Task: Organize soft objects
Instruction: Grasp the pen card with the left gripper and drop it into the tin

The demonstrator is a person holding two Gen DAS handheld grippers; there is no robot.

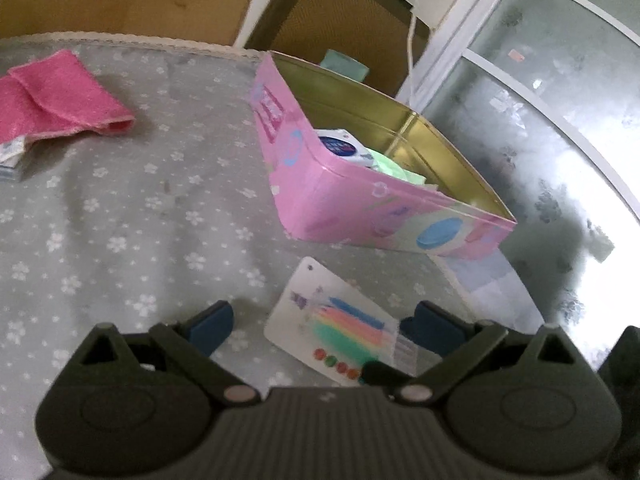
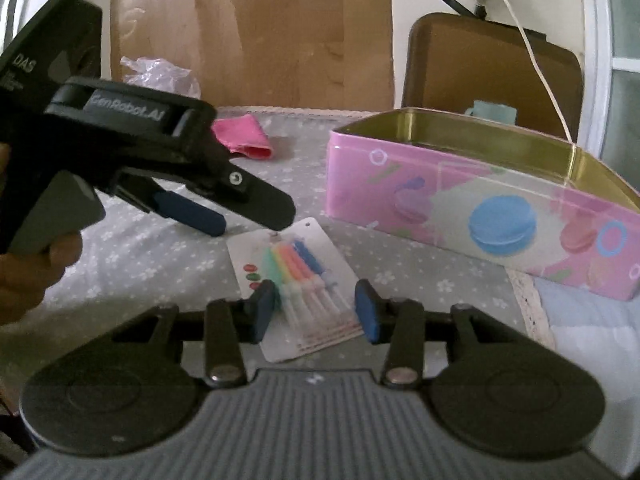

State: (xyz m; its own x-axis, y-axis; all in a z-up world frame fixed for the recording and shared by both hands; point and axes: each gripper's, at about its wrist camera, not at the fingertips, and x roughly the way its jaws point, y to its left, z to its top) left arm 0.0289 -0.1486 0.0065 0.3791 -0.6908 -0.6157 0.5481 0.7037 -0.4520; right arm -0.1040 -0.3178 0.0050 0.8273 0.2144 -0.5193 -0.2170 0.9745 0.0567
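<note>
Right gripper [image 2: 316, 308]: we see its blue pads [image 2: 366, 310] standing apart on either side of the near end of a candle card [image 2: 294, 288], neither pad pressing on it, the card lying flat on the grey flowered tablecloth [image 2: 160, 264]. Left gripper [image 1: 316, 320]: jaws wide apart with nothing between them but cloth and the corner of the same card [image 1: 336, 332]; in the right wrist view we find it [image 2: 236, 216] hovering just beyond the card's far end, held by a hand [image 2: 28, 272] at the picture's left edge. We take the pink tin [image 2: 480, 200] as our landmark: open-topped, gold inside, printed with macarons, sitting at the table's edge. The card lies just in front of the tin's long side, close but not touching. Inside the tin, in the left wrist view, we note a white packet with a blue label [image 1: 340, 146] and something pale green [image 1: 392, 170] beside it; we cannot tell what either is. A pink towel [image 1: 60, 96], folded, lies well apart from the tin towards the far side of the cloth, a small white tag at its edge. Behind the tin stand a brown chair [image 2: 492, 68] and a sheet of cardboard [image 2: 288, 32], and a white cord [image 2: 532, 56] hangs down past the chair. A crumpled clear plastic bag [image 2: 160, 74] sits at the far edge of the table, well apart from the tin.
</note>
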